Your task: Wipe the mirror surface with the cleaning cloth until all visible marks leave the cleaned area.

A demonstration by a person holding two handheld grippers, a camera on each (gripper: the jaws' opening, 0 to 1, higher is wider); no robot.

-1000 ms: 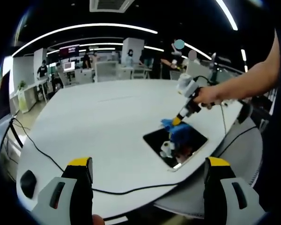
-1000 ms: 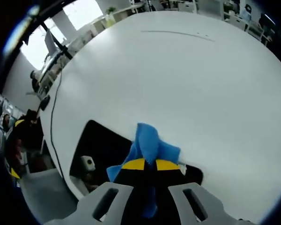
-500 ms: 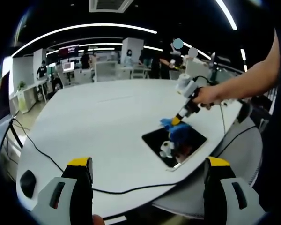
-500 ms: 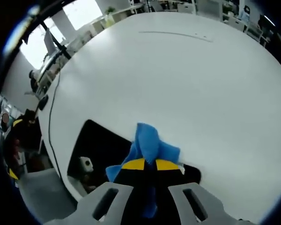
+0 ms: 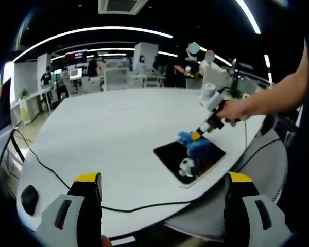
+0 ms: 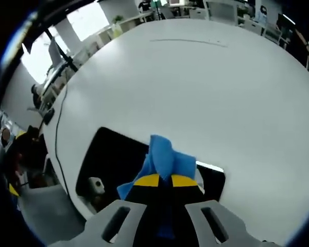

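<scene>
Blue cleaning cloth (image 5: 195, 144) seen in the left gripper view, bunched on the dark mirror (image 5: 189, 161) near the far right edge of the white round surface (image 5: 118, 134). Clamped at its top by the right hand-held gripper (image 5: 198, 134), itself held in a person's hand (image 5: 236, 109) reaching in from the right, presumably so the wad could be pressed down and dragged across the glass. Left hand-held gripper (image 5: 162, 203) kept low at the near edge, jaws wide apart and holding nothing, well clear of the mirror, likely parked out of the wiping path. Black cable (image 5: 51, 172) running across the near part of the surface, with a dark mouse-like object (image 5: 29, 197) at the left edge. Plenty of bare white surface left of the mirror; little margin on its right, where the rim lay just beside it.

Seen from the right gripper view: yellow-tipped jaws of the right hand-held gripper (image 6: 160, 180) pinched together on the blue cleaning cloth (image 6: 164, 158), cloth resting on the mirror (image 6: 116, 159) toward its right end. Dark glass stretching leftward, a small white reflection in it. No marks made out on the glass at this resolution. Mirror's near edge close to the rim of the surface (image 6: 206, 87), so strokes better directed leftward along the glass.
</scene>
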